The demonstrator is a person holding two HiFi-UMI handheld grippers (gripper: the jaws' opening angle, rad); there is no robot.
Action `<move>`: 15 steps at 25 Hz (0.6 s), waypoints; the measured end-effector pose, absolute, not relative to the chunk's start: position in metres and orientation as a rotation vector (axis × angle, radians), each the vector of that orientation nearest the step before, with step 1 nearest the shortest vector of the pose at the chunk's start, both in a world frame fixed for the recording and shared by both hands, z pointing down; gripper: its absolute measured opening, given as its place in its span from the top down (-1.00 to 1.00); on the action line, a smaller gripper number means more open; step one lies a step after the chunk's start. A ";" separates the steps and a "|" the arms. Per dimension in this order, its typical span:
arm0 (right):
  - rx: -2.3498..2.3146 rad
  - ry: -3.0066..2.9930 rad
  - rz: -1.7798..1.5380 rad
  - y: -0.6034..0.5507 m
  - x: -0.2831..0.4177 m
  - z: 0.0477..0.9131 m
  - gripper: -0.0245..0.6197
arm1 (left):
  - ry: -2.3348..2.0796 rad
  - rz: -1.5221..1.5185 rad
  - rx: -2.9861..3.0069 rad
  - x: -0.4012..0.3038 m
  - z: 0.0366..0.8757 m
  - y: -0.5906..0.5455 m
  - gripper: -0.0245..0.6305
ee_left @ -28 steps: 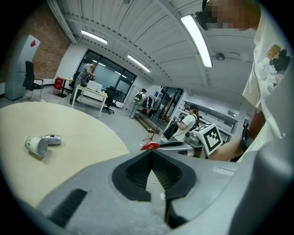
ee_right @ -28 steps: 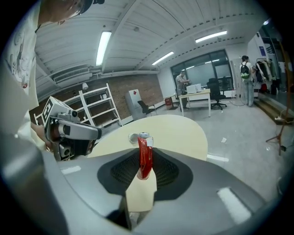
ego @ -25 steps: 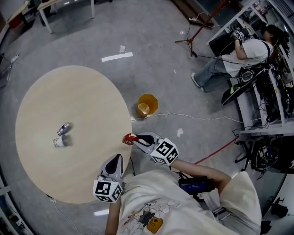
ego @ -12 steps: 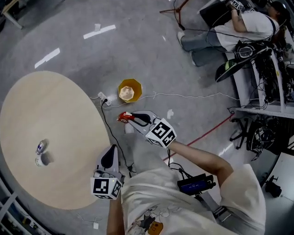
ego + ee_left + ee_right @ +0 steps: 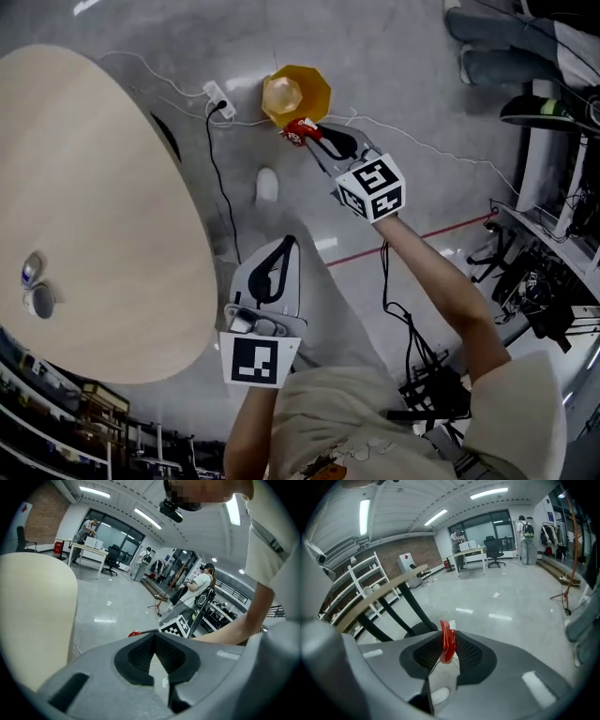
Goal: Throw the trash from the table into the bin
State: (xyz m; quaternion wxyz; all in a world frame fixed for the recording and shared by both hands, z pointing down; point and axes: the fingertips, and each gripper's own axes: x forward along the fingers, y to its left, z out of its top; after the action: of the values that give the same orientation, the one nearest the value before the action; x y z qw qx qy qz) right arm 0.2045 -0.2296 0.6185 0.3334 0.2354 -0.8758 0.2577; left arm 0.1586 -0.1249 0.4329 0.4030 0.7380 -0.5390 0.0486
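The right arm [image 5: 441, 291] was extended almost straight, its bare forearm stretching away from the torso [image 5: 375, 422]. At its end the right gripper [image 5: 307, 133] pointed forward and downward, with its marker cube [image 5: 372, 187] facing the head camera. Its jaws were clamped on a thin red wrapper [image 5: 446, 641]. The left gripper [image 5: 286, 246] sat close to the body on a bent left forearm [image 5: 246, 427], its jaws pressed together with nothing between them.

Glossy grey floor [image 5: 394, 66], matt pale wooden table [image 5: 94, 187]
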 end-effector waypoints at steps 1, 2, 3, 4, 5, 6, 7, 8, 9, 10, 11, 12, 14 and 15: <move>0.612 -2.262 0.684 -0.233 0.210 0.643 0.65 | -1.359 0.135 1.839 0.165 0.449 -0.124 0.91; 0.609 -2.237 0.695 -0.237 0.215 0.668 0.64 | -1.350 0.150 1.820 0.171 0.466 -0.124 0.91; 0.607 -2.211 0.705 -0.241 0.222 0.694 0.64 | -1.333 0.179 1.817 0.176 0.484 -0.124 0.91; 0.607 -2.185 0.714 -0.246 0.228 0.720 0.64 | -1.302 0.236 1.841 0.181 0.504 -0.123 0.91; 0.608 -2.160 0.722 -0.250 0.234 0.745 0.64 | -1.262 0.308 1.878 0.185 0.524 -0.121 0.91; 0.608 -2.138 0.723 -0.255 0.239 0.769 0.64 | -1.234 0.363 1.901 0.186 0.544 -0.120 0.91; 0.605 -2.118 0.720 -0.259 0.243 0.792 0.64 | -1.226 0.390 1.900 0.186 0.562 -0.121 0.91; 0.600 -2.100 0.715 -0.262 0.246 0.814 0.64 | -1.229 0.400 1.883 0.185 0.579 -0.122 0.91; 0.595 -2.084 0.711 -0.265 0.248 0.836 0.64 | -1.236 0.405 1.861 0.184 0.595 -0.123 0.91; 0.592 -2.070 0.708 -0.268 0.250 0.857 0.64 | -1.244 0.411 1.840 0.183 0.611 -0.124 0.91; 0.591 -2.055 0.705 -0.272 0.251 0.879 0.64 | -1.252 0.420 1.826 0.182 0.627 -0.125 0.91; 0.594 -2.041 0.704 -0.276 0.252 0.899 0.64 | -1.257 0.432 1.819 0.181 0.642 -0.126 0.91; 0.601 -2.014 0.710 -0.279 0.253 0.935 0.64 | -1.256 0.450 1.806 0.180 0.667 -0.124 0.91; 0.602 -2.003 0.715 -0.278 0.253 0.950 0.64 | -1.256 0.454 1.797 0.180 0.677 -0.121 0.91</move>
State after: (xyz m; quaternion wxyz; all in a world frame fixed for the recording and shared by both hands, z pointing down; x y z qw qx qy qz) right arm 0.2527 -0.2785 0.9497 0.4492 0.2432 -0.8097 0.2889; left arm 0.1797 -0.1211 0.6766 0.4363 0.7223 -0.5047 0.1824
